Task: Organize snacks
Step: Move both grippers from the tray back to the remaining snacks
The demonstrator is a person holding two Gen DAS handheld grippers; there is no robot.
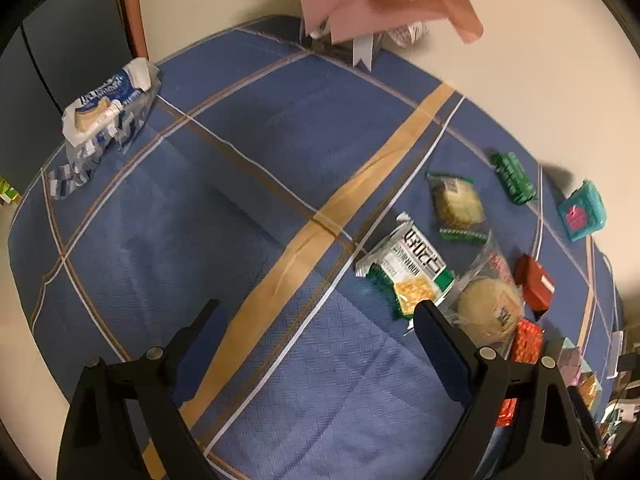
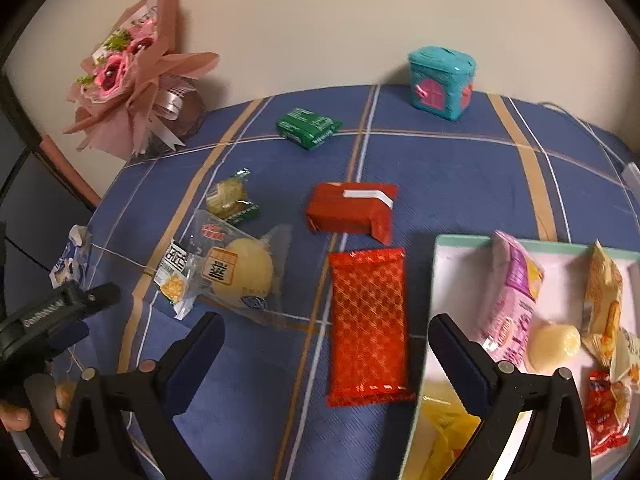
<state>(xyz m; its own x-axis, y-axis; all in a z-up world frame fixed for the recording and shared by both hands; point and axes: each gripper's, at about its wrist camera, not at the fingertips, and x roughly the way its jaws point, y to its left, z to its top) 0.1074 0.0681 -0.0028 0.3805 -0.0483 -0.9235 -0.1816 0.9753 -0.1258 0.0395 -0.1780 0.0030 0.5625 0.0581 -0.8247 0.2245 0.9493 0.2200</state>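
Red foil packet [image 2: 370, 326] lies flat between my right gripper's [image 2: 326, 332] wide, empty fingers, light, crinkly, slippery; I'd pinch across its long edges.

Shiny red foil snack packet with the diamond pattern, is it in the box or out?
Out: shiny red foil packet lies on the blue cloth.

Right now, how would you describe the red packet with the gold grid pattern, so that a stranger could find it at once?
Start at the white box with the mint rim that holds snacks on the blue checked cloth. Flat on the cloth beside it lies the red packet, long and rectangular. Only it bears a shiny gold lattice; the red carton beyond it is plain with a white strip.
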